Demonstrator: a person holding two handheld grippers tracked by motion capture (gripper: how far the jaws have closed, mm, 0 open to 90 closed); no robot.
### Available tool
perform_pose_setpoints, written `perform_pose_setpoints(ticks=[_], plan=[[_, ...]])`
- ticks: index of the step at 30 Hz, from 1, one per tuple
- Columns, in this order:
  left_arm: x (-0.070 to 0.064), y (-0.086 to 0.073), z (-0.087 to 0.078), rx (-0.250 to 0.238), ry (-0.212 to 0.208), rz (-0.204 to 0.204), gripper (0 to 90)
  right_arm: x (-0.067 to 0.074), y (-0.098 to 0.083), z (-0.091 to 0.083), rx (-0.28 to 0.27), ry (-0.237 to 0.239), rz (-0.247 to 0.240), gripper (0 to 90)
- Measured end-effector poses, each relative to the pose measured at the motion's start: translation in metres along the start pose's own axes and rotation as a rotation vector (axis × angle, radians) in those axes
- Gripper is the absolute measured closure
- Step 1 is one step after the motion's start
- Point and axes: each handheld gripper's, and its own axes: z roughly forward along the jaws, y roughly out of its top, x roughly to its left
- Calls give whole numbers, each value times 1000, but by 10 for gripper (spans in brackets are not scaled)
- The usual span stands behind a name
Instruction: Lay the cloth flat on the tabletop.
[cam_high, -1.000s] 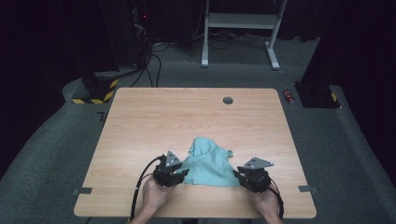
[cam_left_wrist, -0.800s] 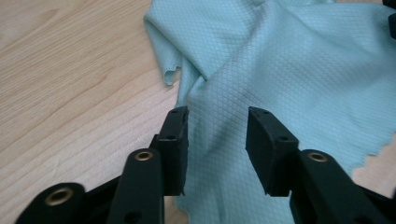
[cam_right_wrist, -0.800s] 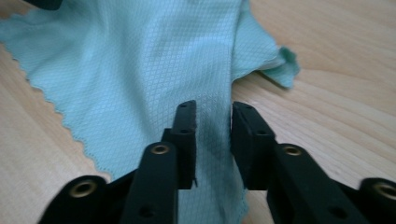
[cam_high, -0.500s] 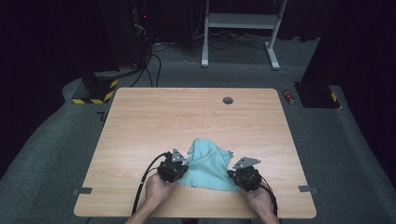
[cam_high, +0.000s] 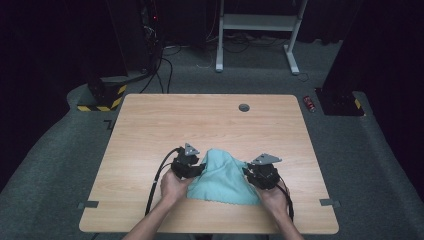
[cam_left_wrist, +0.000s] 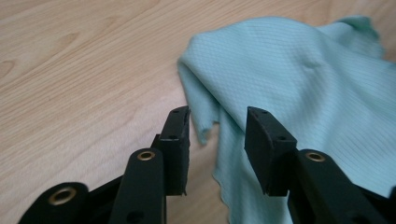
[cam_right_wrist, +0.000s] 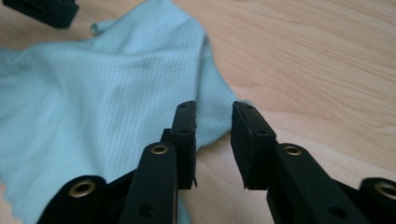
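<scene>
A light teal cloth (cam_high: 225, 177) lies rumpled on the wooden table (cam_high: 210, 125) near its front edge, between my two grippers. My left gripper (cam_high: 199, 168) sits at the cloth's left edge. Its jaws have just been opening and now stand apart, with the cloth (cam_left_wrist: 299, 79) edge lying loose in the gap, untouched by the pads. My right gripper (cam_high: 248, 173) sits at the cloth's right edge. Its jaws have also just been opening, and a corner of the cloth (cam_right_wrist: 93, 93) reaches between them without being pinched.
A round dark grommet (cam_high: 244, 107) sits near the table's far edge. A black cable (cam_high: 156, 182) trails from the left gripper toward the front edge. A red object (cam_high: 310, 103) lies on the floor beyond the right corner, and desk legs (cam_high: 220, 45) stand behind.
Both grippers have slid away from the front edge along the cloth's sides, the right one also slightly inward. The cloth has stayed between them.
</scene>
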Motion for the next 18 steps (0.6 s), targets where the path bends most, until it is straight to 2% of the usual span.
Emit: perform_pose_setpoints(ticks=[1,3,6,7,11,12,14,18], plan=[[3,4,8,4,5,-16,582,-3,5,4,12,-5,33,667],[6,7,15,16,7,-40,577,-6,9,9,29,-17,52,663],[8,9,20,32,9,-39,584,-11,11,15,53,-25,79,668],[9,10,22,38,10,-40,587,-15,12,21,80,-33,95,678],[10,13,28,47,11,-37,604,-16,11,28,104,-40,91,721],[11,12,31,49,10,-36,620,-16,11,31,121,-38,88,781],[12,12,30,53,9,-44,642,-16,10,34,137,-35,79,842],[13,12,30,57,9,-30,759,-16,10,35,136,-36,64,894]])
